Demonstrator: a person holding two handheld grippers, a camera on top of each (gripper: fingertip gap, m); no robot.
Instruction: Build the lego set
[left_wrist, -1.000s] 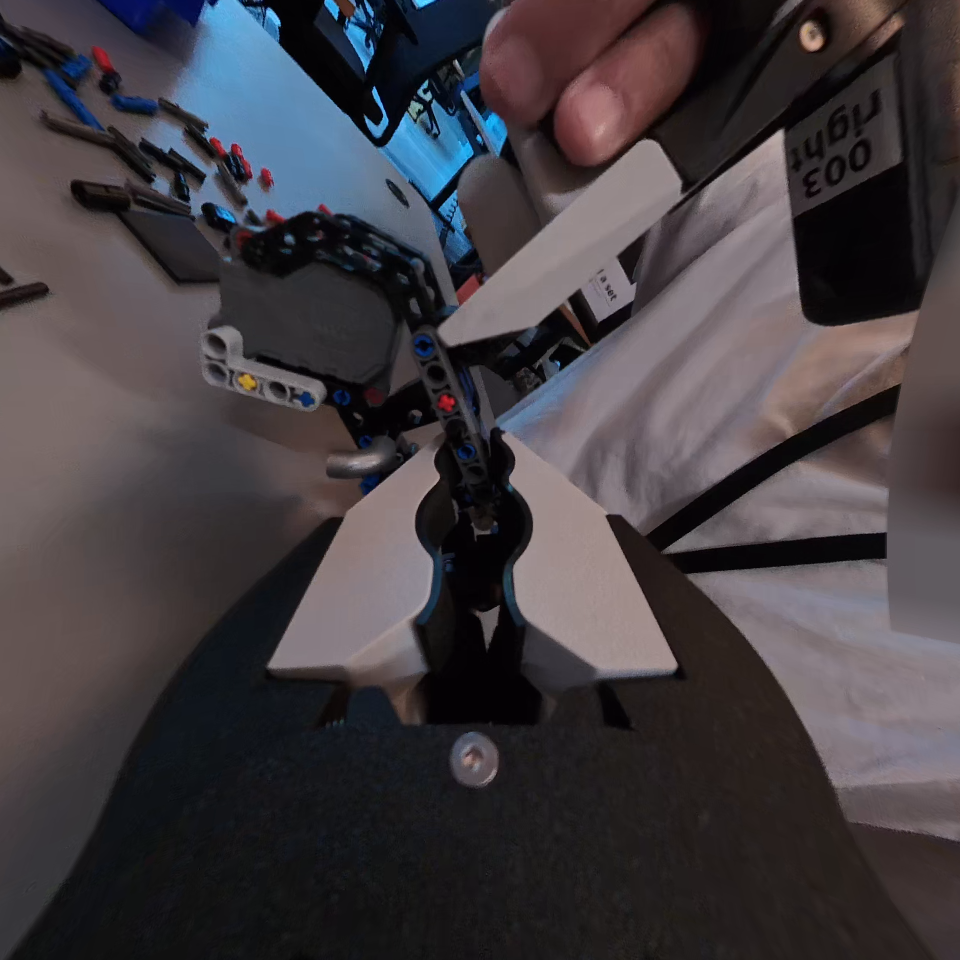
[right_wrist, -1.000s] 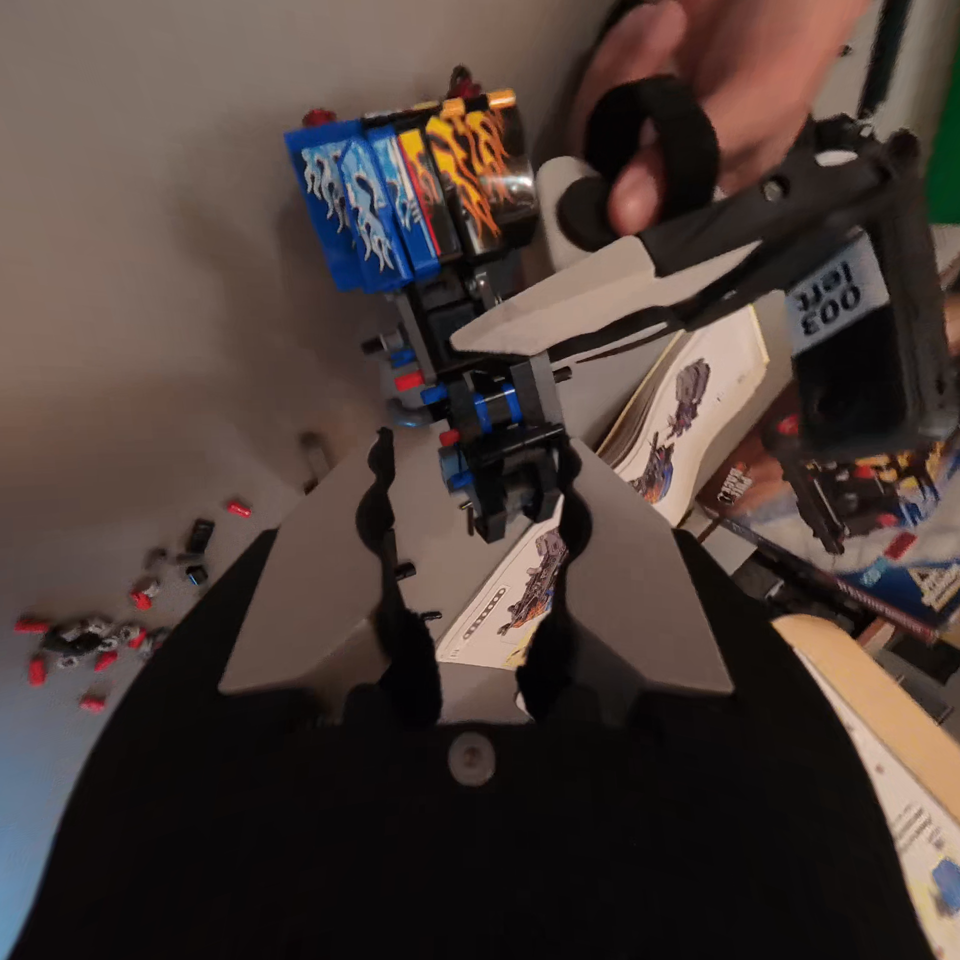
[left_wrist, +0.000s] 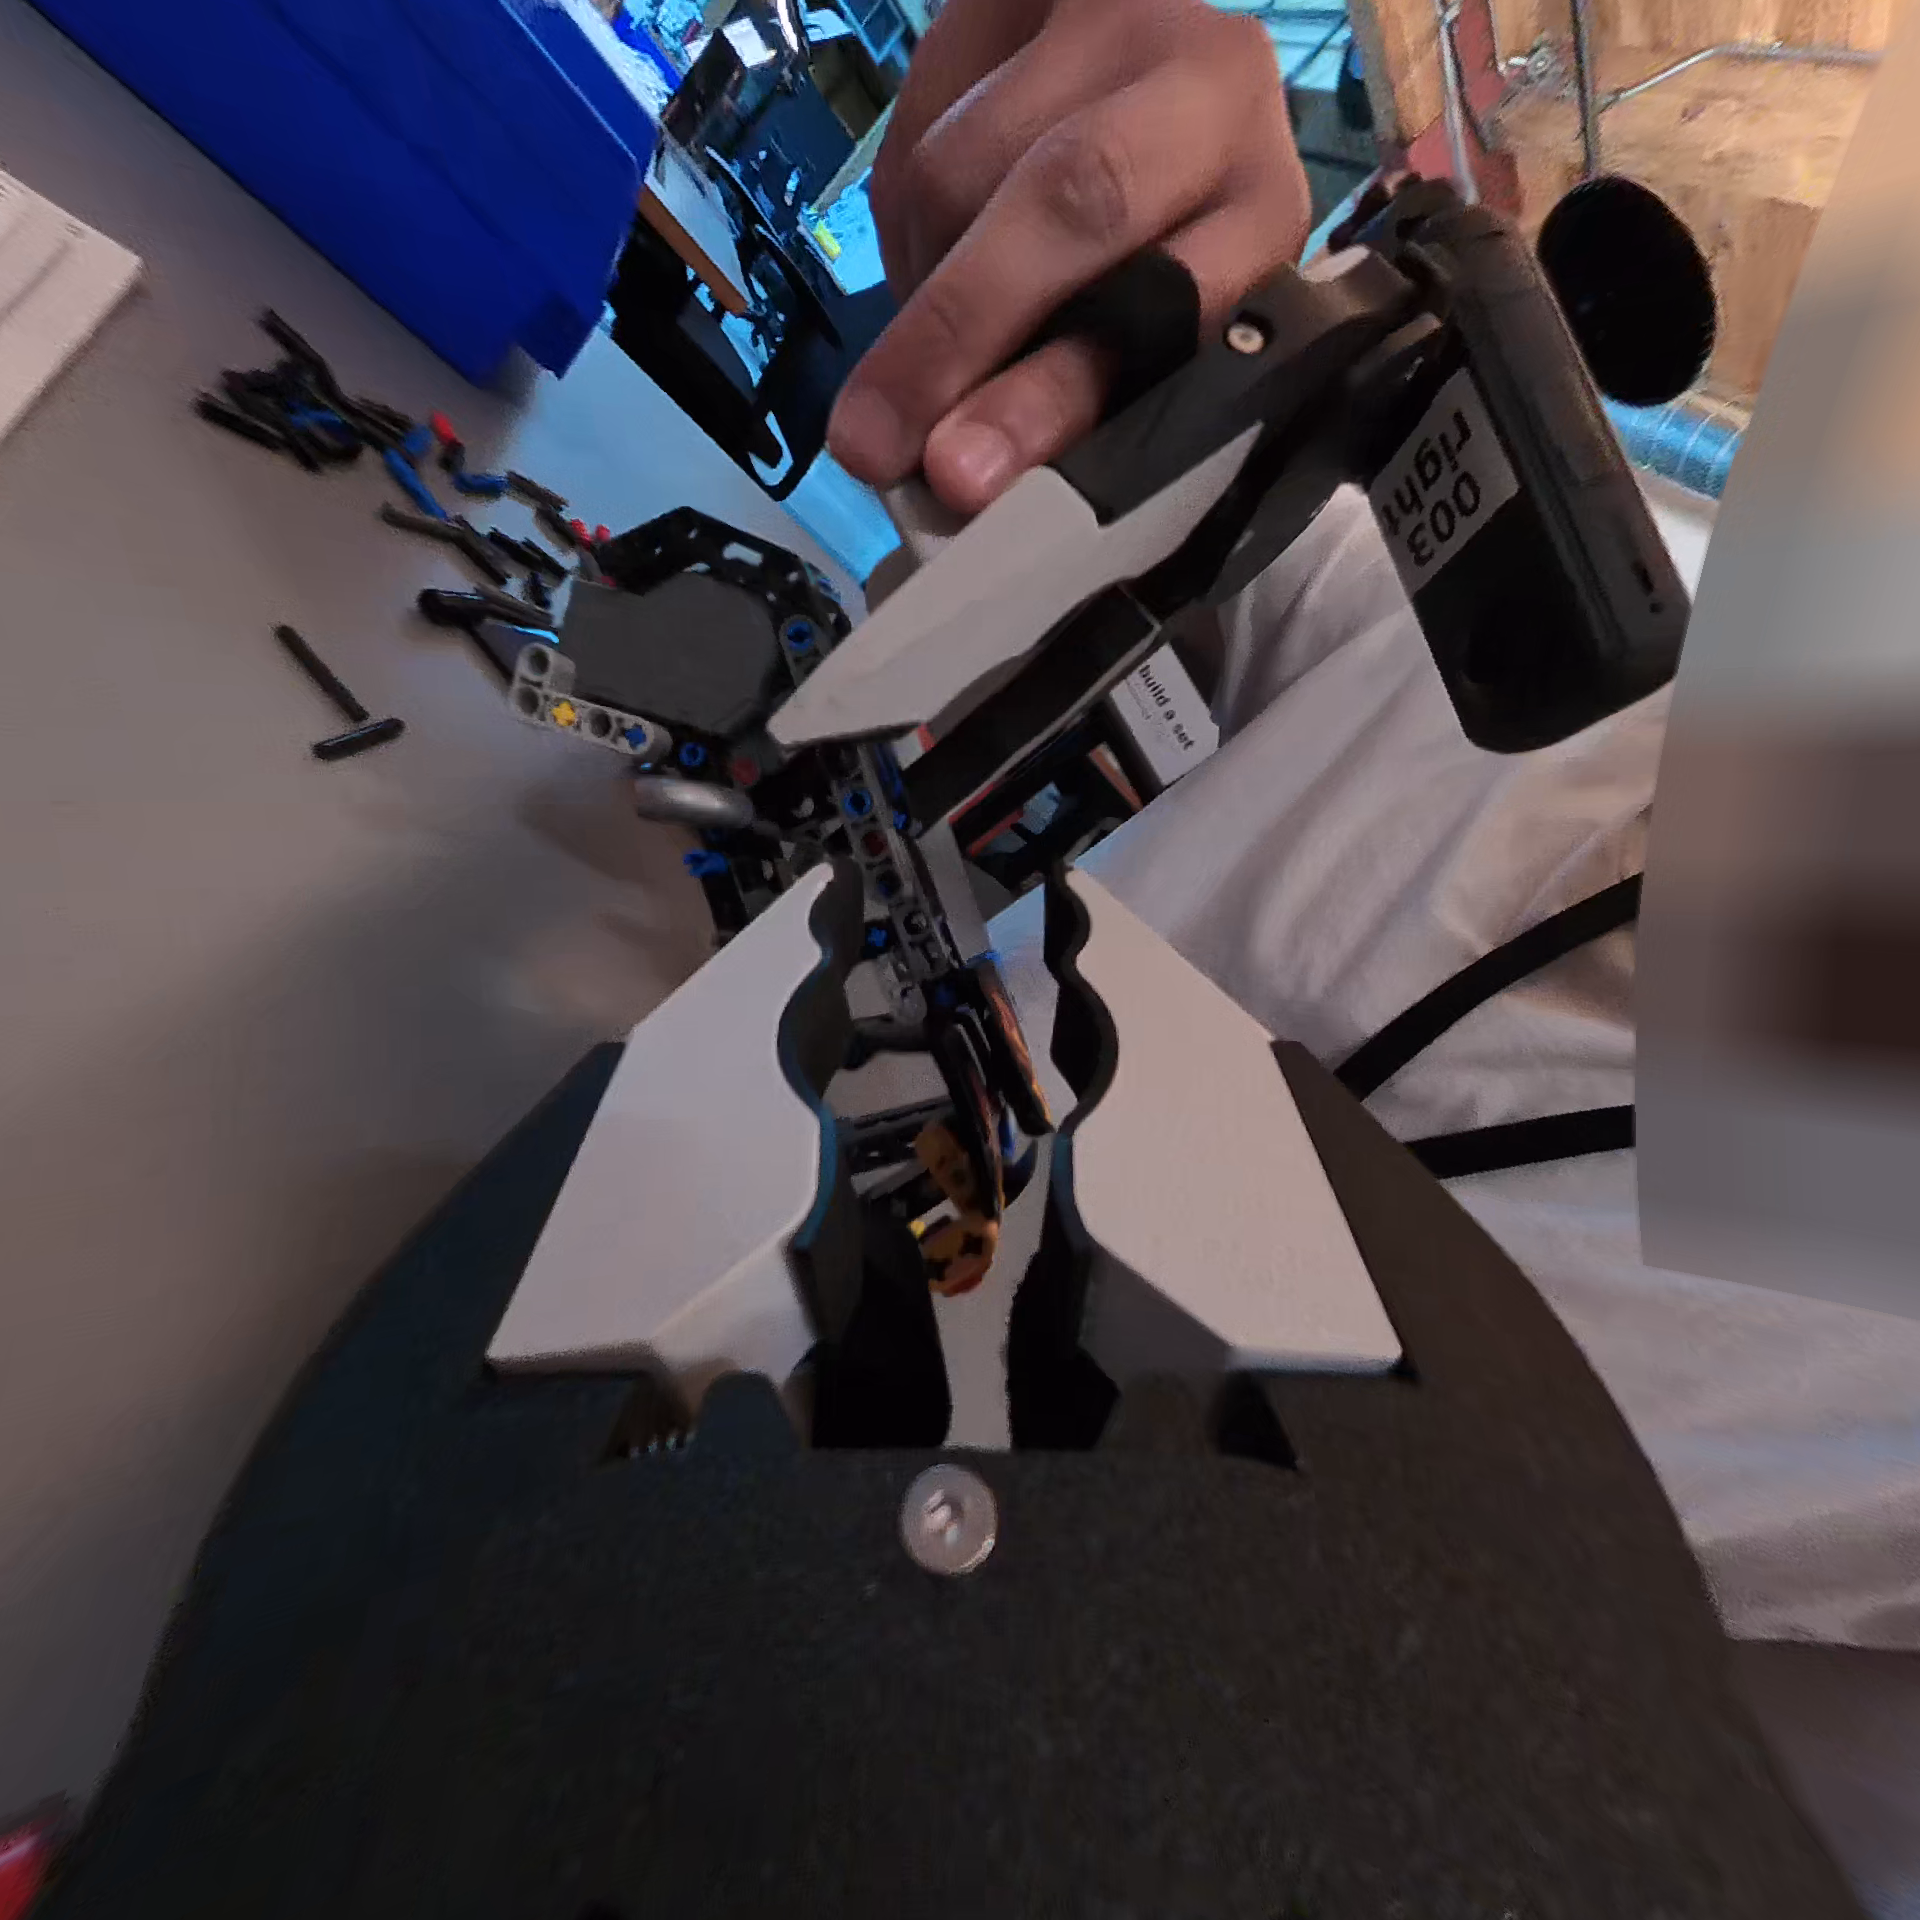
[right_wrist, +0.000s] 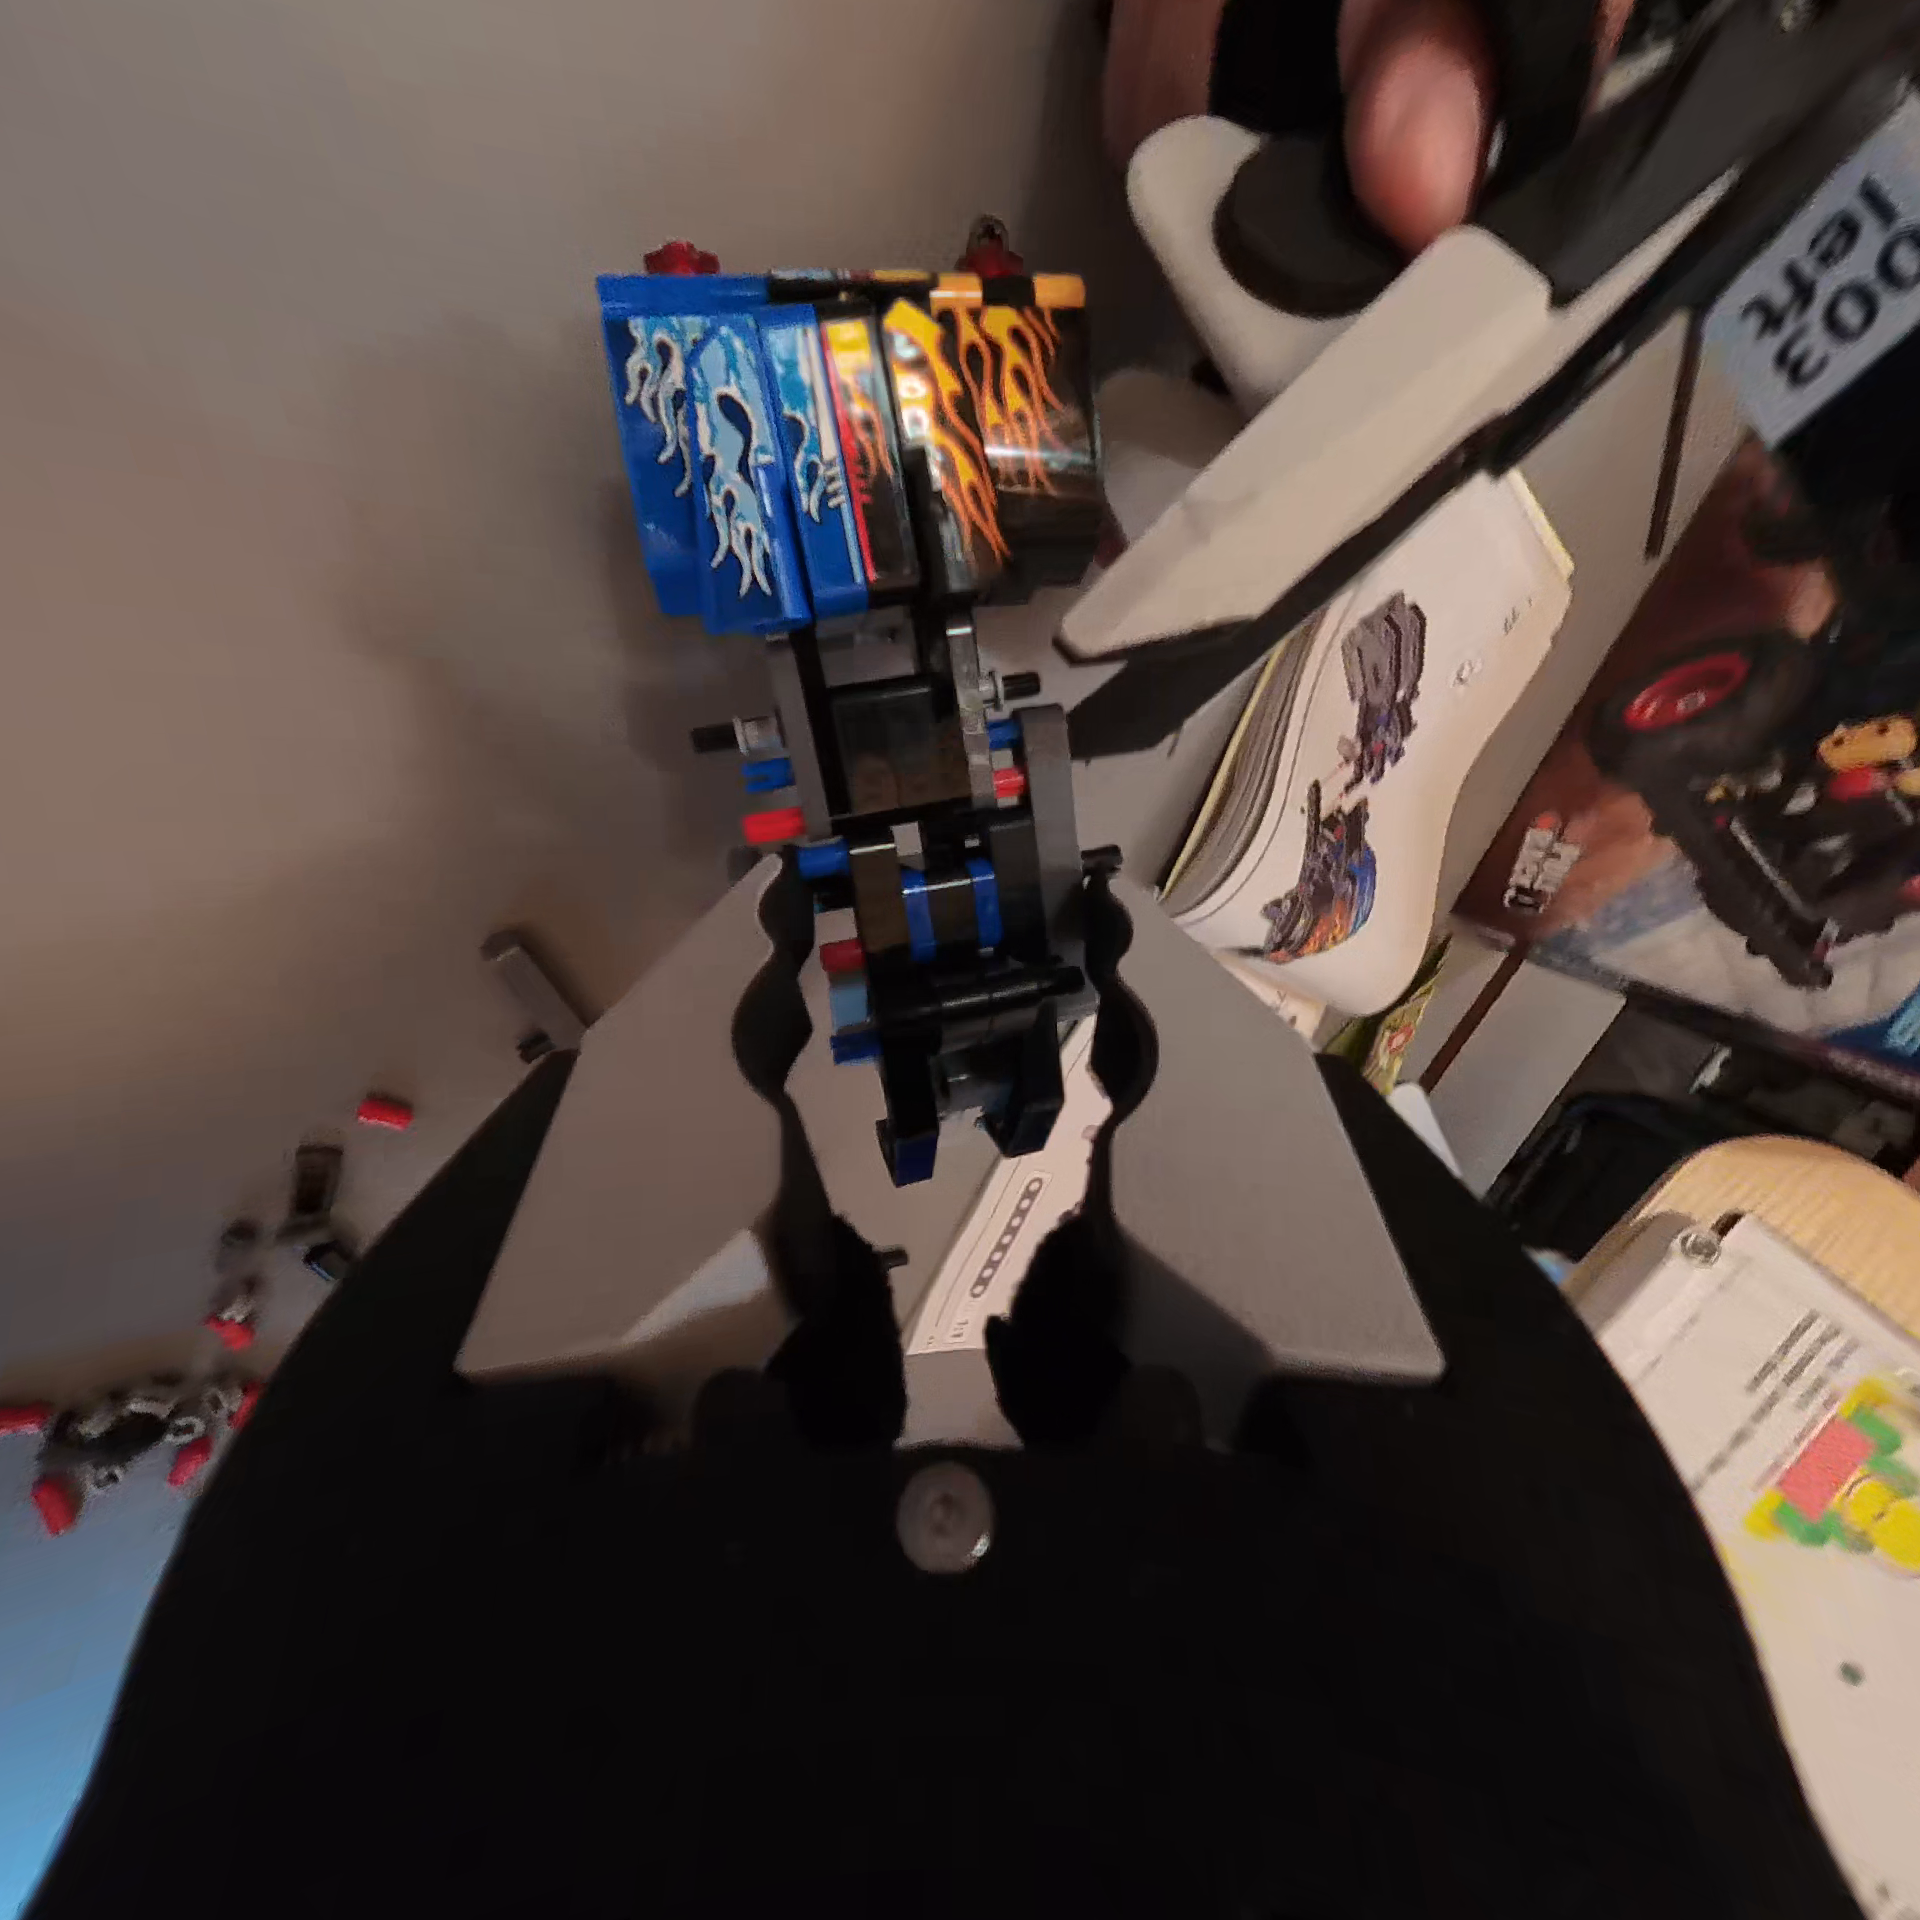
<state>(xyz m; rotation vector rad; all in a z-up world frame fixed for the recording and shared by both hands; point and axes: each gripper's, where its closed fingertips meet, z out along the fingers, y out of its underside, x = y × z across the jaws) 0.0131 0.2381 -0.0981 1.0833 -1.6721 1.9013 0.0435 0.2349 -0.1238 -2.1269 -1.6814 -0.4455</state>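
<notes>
A partly built lego vehicle (right_wrist: 852, 447) with blue and orange flame panels and a black and blue frame is held up over the table. My right gripper (right_wrist: 940, 904) is shut on its lower frame, one finger on each side. In the left wrist view the right gripper (left_wrist: 821, 738) comes in from the upper right and meets the vehicle's grey beam (left_wrist: 894, 894). My left gripper (left_wrist: 940, 914) is open, and the beam and panel edges lie loose in the gap between its fingers. In the right wrist view the left gripper (right_wrist: 1081, 644) is just right of the panels.
A second dark grey and black assembly (left_wrist: 665, 644) lies on the table, with loose pins and beams (left_wrist: 416, 488) and a blue bin (left_wrist: 364, 135) behind it. An instruction booklet (right_wrist: 1382, 810) and the set box (right_wrist: 1766, 727) lie to the right. Small red pieces (right_wrist: 125, 1423) are scattered at the left. The gap from one gripper's tips to the other's is roughly 4 cm.
My left gripper has opened and let go of the beam it was clamping. My right gripper has closed its fingers onto the vehicle's frame. Both views have shifted.
</notes>
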